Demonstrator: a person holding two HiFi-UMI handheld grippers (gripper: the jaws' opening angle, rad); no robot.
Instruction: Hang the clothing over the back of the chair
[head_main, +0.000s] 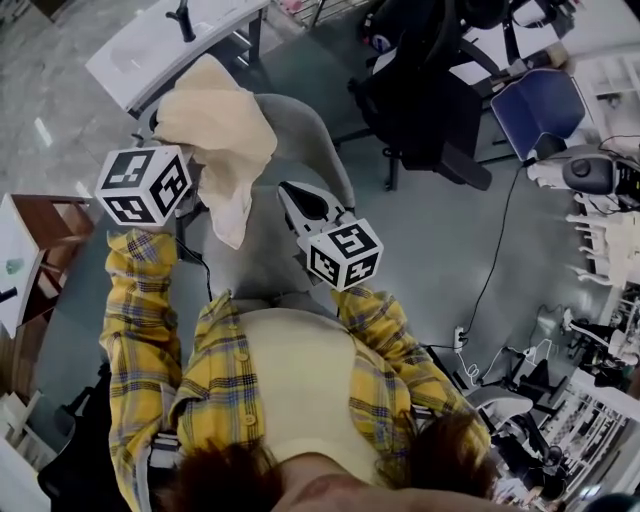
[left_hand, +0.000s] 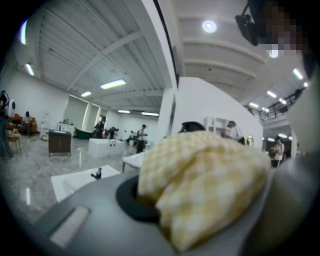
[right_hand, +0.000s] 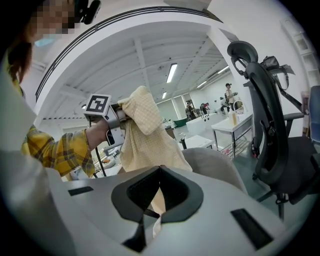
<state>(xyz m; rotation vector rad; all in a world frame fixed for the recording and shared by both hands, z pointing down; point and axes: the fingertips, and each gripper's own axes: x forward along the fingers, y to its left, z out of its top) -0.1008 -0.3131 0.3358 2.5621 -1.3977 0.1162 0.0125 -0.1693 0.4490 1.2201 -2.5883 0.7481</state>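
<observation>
not hung yet: the left gripper (right_hand: 119, 116) is clamped on the cream clothing (head_main: 215, 125), held up over the grey chair (head_main: 310, 150) back, with the right gripper (head_main: 288, 192) closed and empty just beside it.

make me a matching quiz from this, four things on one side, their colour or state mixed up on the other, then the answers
Things
1. cloth
2. chair
3. left gripper
4. office chair

Colour or state
a. grey, below the raised cloth
b. black, further off to the right
c. pale yellow check, hanging down
d. shut on the cloth

Pairs: 1-c, 2-a, 3-d, 4-b
</observation>
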